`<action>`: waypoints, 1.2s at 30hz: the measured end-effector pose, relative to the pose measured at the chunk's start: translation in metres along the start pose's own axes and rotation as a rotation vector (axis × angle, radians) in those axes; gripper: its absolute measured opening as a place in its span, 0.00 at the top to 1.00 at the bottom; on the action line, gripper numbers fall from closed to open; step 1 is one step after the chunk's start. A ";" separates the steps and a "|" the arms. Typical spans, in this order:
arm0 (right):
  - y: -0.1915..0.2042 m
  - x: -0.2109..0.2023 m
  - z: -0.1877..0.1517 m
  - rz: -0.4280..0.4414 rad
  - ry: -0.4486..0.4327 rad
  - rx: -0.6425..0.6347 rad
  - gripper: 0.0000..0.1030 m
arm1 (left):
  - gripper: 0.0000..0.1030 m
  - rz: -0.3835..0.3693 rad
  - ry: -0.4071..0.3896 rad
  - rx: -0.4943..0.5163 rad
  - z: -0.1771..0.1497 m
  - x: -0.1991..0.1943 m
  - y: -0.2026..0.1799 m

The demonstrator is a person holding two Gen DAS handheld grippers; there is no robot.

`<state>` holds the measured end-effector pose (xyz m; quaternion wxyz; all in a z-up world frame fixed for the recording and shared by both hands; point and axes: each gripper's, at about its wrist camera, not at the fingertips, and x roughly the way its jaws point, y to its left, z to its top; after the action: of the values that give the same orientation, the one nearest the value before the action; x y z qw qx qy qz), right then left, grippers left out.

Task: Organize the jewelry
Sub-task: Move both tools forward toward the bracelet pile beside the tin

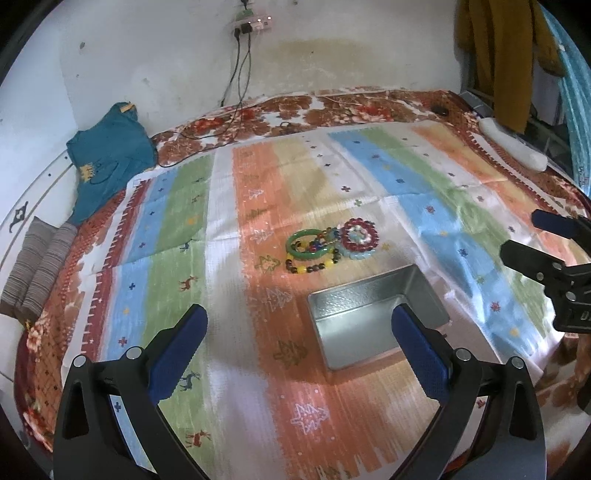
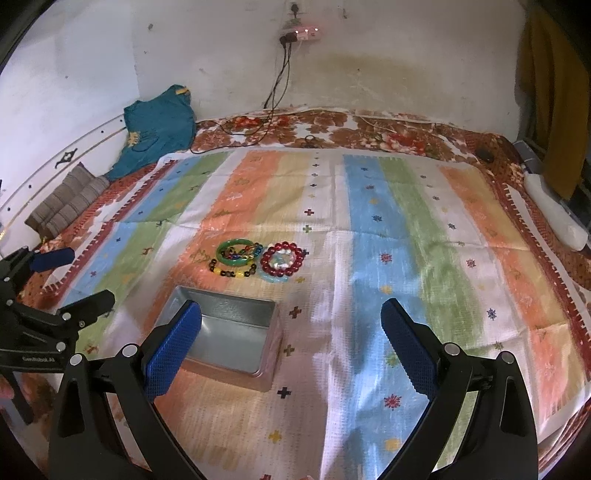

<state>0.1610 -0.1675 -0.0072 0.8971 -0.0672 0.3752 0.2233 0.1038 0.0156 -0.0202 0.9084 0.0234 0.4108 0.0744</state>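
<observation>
Clutter lines the edges of the striped cloth (image 2: 369,258): a teal garment (image 1: 110,155) and a folded grey-striped fabric (image 1: 37,266) toward the far left, a white roll (image 2: 554,214) at the right edge, and black cables (image 2: 273,96) hanging from a wall power strip (image 2: 303,35) onto the floral blanket (image 2: 369,133) beneath. None of this lies between the grippers and the jewelry. The metal tin (image 1: 373,314) sits open on the cloth with nothing inside that shows. Just beyond it the jewelry lies bunched together: a green bangle (image 1: 306,245) overlapping a strand of dark and yellow beads (image 1: 314,265), with a red bead bracelet (image 1: 360,233) on top of a pale blue bracelet (image 1: 360,254) beside it. The left gripper (image 1: 299,336) is spread wide and holds nothing, its right finger in front of the tin. The right gripper (image 2: 291,332) is likewise spread wide with nothing between its fingers, its left finger over the tin's near edge.
</observation>
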 end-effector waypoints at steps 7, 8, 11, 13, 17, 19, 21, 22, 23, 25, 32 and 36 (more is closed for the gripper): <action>0.002 0.012 0.009 -0.011 0.014 -0.027 0.04 | 0.05 0.006 0.024 0.030 0.008 0.017 -0.004; 0.002 0.015 0.010 -0.018 0.018 -0.030 0.04 | 0.05 0.006 0.027 0.029 0.009 0.019 -0.004; 0.003 0.022 0.012 -0.028 0.033 -0.044 0.04 | 0.05 -0.011 0.027 0.028 0.014 0.022 -0.005; 0.001 0.024 0.015 -0.045 0.027 -0.033 0.04 | 0.05 -0.001 0.030 0.043 0.015 0.026 -0.007; -0.006 0.034 0.023 -0.046 0.043 -0.014 0.04 | 0.05 0.002 0.041 0.054 0.019 0.035 -0.006; -0.007 0.041 0.026 -0.049 0.053 -0.014 0.04 | 0.05 0.007 0.041 0.058 0.021 0.039 -0.005; -0.007 0.048 0.030 -0.055 0.061 -0.021 0.04 | 0.05 0.021 0.052 0.061 0.023 0.046 -0.004; -0.007 0.051 0.031 -0.057 0.063 -0.021 0.04 | 0.05 0.022 0.065 0.059 0.025 0.051 -0.003; -0.008 0.054 0.033 -0.058 0.067 -0.019 0.04 | 0.05 0.023 0.077 0.057 0.026 0.056 -0.002; -0.010 0.061 0.037 -0.055 0.076 -0.010 0.04 | 0.05 0.030 0.096 0.058 0.026 0.065 0.000; -0.009 0.082 0.044 -0.045 0.114 -0.015 0.04 | 0.05 0.034 0.125 0.073 0.029 0.087 0.005; -0.010 0.095 0.046 -0.044 0.137 -0.015 0.04 | 0.05 0.001 0.128 0.105 0.032 0.097 0.000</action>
<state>0.2538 -0.1300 -0.0417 0.8736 -0.0973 0.4324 0.2010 0.1911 0.0315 -0.0706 0.8777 0.0665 0.4715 0.0546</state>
